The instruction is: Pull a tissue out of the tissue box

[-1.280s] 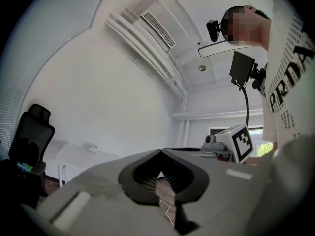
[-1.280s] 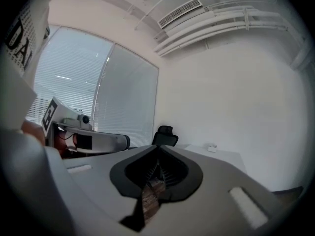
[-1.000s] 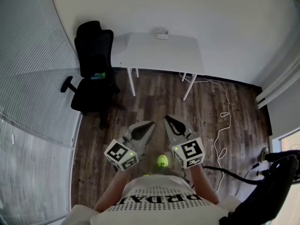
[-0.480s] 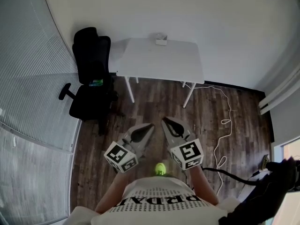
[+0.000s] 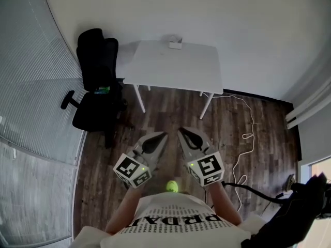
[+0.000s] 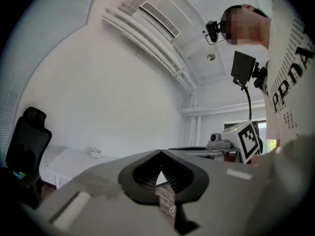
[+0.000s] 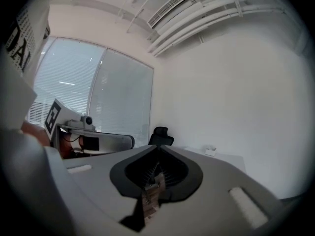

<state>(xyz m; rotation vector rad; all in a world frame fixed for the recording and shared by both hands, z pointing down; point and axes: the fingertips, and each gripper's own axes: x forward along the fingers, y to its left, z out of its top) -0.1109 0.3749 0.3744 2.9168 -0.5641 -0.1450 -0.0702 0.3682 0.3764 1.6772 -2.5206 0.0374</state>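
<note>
A small white tissue box (image 5: 175, 44) stands at the far edge of a white table (image 5: 173, 68) against the wall. It also shows small in the left gripper view (image 6: 95, 154) and in the right gripper view (image 7: 210, 150). My left gripper (image 5: 164, 135) and right gripper (image 5: 180, 131) hang side by side over the wood floor, well short of the table. Both point level toward it. Each has its jaws shut tip to tip with nothing between them, as the left gripper (image 6: 161, 152) and right gripper (image 7: 157, 147) show in their own views.
A black office chair (image 5: 96, 87) stands at the table's left end. White cables (image 5: 243, 138) trail over the floor to the right of the table legs. A glass wall with blinds (image 5: 31, 112) runs along the left. Dark gear (image 5: 297, 216) sits at the lower right.
Both grippers have moved together toward the table. The table and chair look a little larger and closer. The jaws have stayed shut.
</note>
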